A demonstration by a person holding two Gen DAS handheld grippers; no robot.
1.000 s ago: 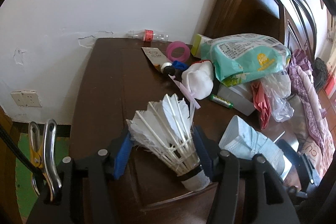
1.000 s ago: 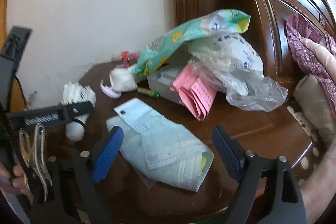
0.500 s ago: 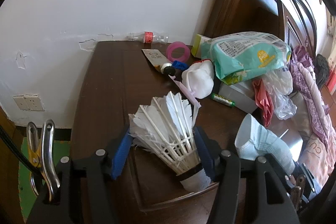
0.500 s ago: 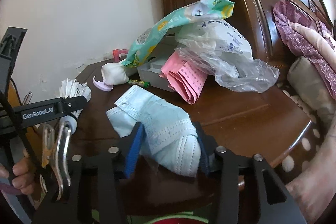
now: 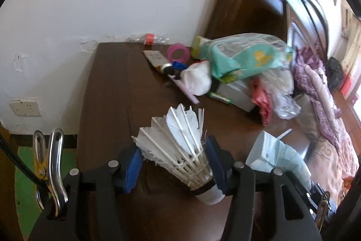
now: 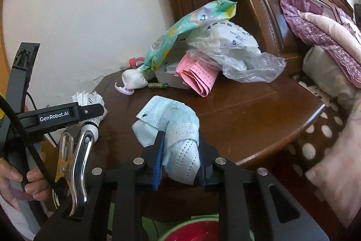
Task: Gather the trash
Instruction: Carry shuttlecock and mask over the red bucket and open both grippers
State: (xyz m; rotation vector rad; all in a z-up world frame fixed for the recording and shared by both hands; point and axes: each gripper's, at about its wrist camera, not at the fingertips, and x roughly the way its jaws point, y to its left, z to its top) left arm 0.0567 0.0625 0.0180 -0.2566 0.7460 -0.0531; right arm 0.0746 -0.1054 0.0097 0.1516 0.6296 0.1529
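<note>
My left gripper (image 5: 174,163) is shut on a white feather shuttlecock (image 5: 180,146) and holds it above the dark wooden nightstand (image 5: 112,94). My right gripper (image 6: 180,162) is shut on a bundle of light blue face masks (image 6: 173,128), lifted off the nightstand (image 6: 259,110). The masks also show at the right of the left wrist view (image 5: 275,155). The shuttlecock (image 6: 90,103) and the left gripper's side show at the left of the right wrist view.
At the back of the nightstand lie a white wad (image 6: 133,79), a battery (image 6: 158,84), a grey tray (image 6: 171,78), pink paper (image 6: 200,76), plastic bags (image 6: 237,53), a teal packet (image 5: 246,55), pink tape (image 5: 178,53). A red bin rim (image 6: 191,229) is below. Bedding (image 6: 327,37) is right.
My right gripper closed on the face masks and lifted them off the nightstand. My left gripper raised the shuttlecock slightly and drew back.
</note>
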